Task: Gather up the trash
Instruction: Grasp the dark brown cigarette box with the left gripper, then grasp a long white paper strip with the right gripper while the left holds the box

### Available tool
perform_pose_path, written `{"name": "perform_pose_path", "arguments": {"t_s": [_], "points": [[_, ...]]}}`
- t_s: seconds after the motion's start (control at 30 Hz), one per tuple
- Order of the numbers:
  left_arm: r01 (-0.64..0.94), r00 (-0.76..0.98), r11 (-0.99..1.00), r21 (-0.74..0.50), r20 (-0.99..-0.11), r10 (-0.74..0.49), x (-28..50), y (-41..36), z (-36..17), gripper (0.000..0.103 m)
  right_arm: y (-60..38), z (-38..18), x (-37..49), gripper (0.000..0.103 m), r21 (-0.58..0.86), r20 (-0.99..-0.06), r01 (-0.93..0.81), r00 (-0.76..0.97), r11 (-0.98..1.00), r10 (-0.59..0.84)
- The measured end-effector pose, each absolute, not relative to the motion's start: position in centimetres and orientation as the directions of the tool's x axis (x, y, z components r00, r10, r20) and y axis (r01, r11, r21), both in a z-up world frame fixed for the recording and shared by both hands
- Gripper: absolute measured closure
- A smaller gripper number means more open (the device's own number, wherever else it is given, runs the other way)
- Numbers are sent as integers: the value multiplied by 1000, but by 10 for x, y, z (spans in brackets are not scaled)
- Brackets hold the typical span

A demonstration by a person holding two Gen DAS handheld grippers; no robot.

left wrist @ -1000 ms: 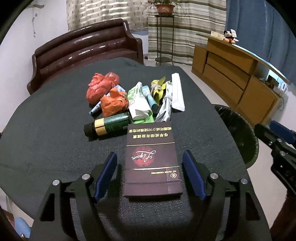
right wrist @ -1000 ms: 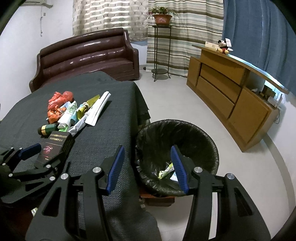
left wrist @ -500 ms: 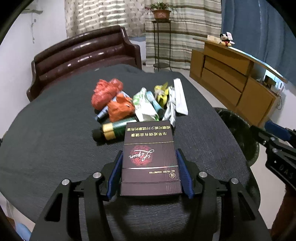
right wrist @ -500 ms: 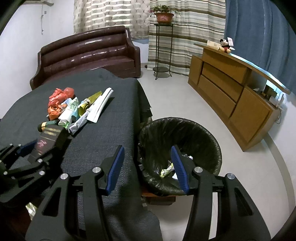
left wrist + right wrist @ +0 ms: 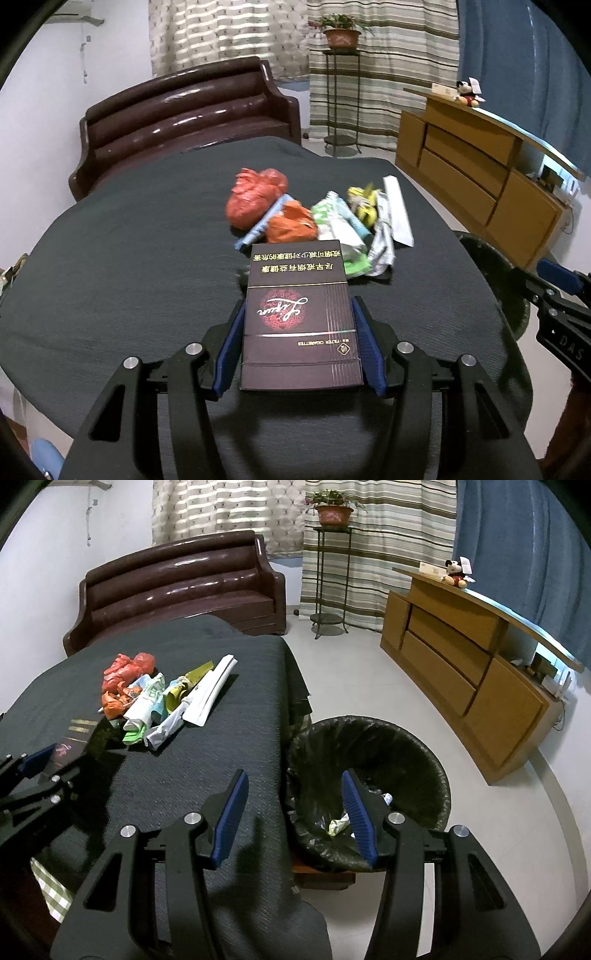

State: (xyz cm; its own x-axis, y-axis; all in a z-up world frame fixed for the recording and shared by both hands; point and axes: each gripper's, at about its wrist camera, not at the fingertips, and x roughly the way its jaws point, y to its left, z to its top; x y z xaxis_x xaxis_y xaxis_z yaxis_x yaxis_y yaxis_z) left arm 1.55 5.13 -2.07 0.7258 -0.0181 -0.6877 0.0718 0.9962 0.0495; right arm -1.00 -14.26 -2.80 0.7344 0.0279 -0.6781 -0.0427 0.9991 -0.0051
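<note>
My left gripper (image 5: 299,303) is shut on a dark maroon cigarette box (image 5: 295,280), its blue pads pressing both long sides, and holds it just above the dark tablecloth (image 5: 129,258). Behind the box lies a trash pile: a red bag (image 5: 255,199), an orange bag (image 5: 291,225), green-white wrappers (image 5: 340,229) and a long white wrapper (image 5: 399,210). In the right wrist view the left gripper (image 5: 40,768) with the box (image 5: 79,734) is at the left edge. My right gripper (image 5: 294,775) stands open with nothing in it, over the table's edge beside the black-lined trash bin (image 5: 406,746).
The bin (image 5: 491,258) stands on the floor off the table's right side, with a few scraps inside. A brown sofa (image 5: 184,118) stands behind the table, a wooden sideboard (image 5: 480,177) along the right wall and a plant stand (image 5: 341,92) by the curtains.
The left gripper's jaws closed onto the cigarette box and raised it off the cloth; the box now hides the green bottle. The right gripper has kept still.
</note>
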Motion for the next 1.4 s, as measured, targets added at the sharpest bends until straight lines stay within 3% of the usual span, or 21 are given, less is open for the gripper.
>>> {"name": "perform_pose_path", "arguments": {"t_s": [0.6, 1.03, 1.4], "points": [[-64, 751, 995, 79, -653, 100, 47, 119, -12, 48, -93, -23, 56, 52, 28, -680, -86, 729, 996, 82], [-106, 718, 992, 63, -686, 121, 80, 150, -23, 48, -77, -38, 118, 55, 38, -748, -63, 660, 997, 70], [-100, 709, 995, 30, -699, 92, 85, 157, -22, 48, -74, -46, 119, 89, 25, -764, -72, 642, 997, 65]]}}
